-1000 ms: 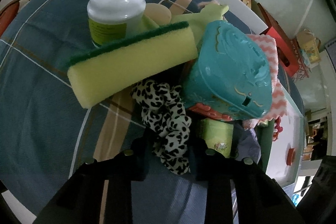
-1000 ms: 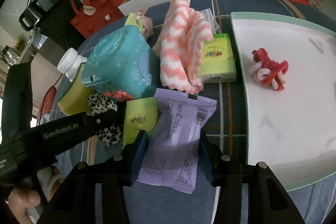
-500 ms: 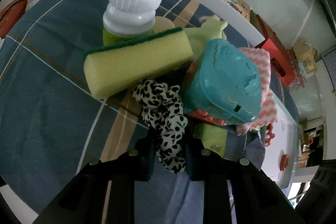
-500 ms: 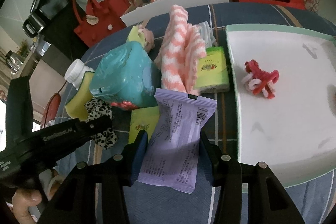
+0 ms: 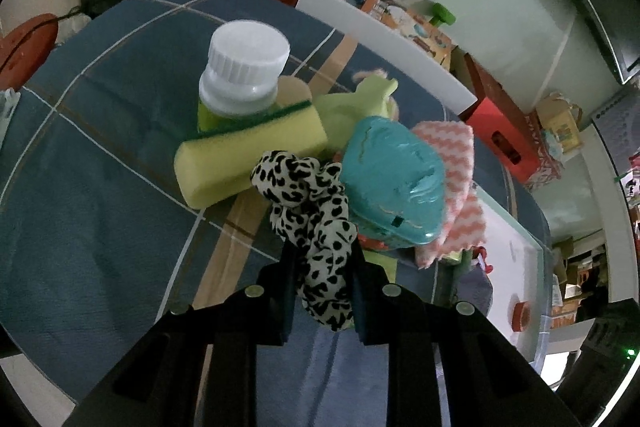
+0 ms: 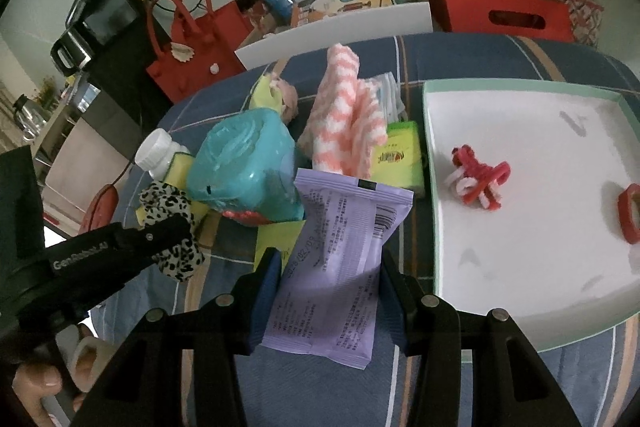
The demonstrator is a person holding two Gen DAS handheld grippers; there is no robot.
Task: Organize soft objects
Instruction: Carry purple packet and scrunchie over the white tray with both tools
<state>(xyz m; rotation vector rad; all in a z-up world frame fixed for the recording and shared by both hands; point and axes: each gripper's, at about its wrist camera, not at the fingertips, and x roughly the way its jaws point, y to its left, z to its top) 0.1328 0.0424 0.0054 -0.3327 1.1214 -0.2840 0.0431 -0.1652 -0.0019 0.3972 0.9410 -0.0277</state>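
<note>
Dangling from the left gripper (image 5: pixel 322 259), the leopard-print scrunchie (image 5: pixel 316 223) is pinched by one end only, the jaws drawn in narrow on the fabric, while its free loop droops against the yellow sponge (image 5: pixel 248 155) and the teal plastic case (image 5: pixel 394 187). From where I stand that loop looks the likeliest trouble: if it catches the corner of the case or drags the sponge, the white-capped bottle (image 5: pixel 244 71) leaning behind could topple onto the plaid surface (image 5: pixel 100 195). The hold is on thin, slippery cloth, so I would guess a quick swing could let it slide out.

The right gripper (image 6: pixel 330 269) has the purple packet (image 6: pixel 340 259) clamped across its width, jaws about half open and pressing both edges, the packet standing up off the surface. Its top edge sits close to the case and the green tissue pack (image 6: pixel 400 157); a careless sweep could knock them or nudge the pink-and-white towel (image 6: pixel 348 115).

The white tray (image 6: pixel 520 87) lies just to the right, already holding a red-and-white pipe-cleaner knot (image 6: pixel 478 179) and a red ring (image 6: pixel 630 213). Its raised rim could snag the packet's lower edge if carried in too low. With both grippers so near each other, a collision is also possible.
</note>
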